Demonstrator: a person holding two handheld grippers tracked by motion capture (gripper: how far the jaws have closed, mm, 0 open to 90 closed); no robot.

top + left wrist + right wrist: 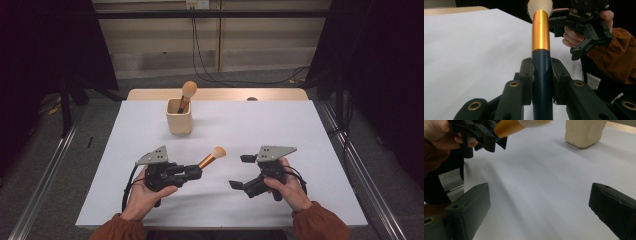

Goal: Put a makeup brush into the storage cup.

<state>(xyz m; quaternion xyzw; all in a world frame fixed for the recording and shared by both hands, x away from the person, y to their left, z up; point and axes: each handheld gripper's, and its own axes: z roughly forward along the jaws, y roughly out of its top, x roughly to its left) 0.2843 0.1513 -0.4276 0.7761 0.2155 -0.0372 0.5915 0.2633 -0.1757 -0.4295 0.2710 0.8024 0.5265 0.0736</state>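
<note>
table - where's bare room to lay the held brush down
Bare table right of the wooden cup and along the left edge. The near middle is crowded: the left tool grips the makeup brush beside the open right tool.

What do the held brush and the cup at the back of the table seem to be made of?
Brush in the left claw: dark, smooth handle, likely lacquered wood or plastic; orange ferrule with a satin sheen, probably anodised metal; pale, fluffy bristles. Cup: matte, cream, rounded-square walls, possibly light wood or ceramic; the look leaves it open.
</note>
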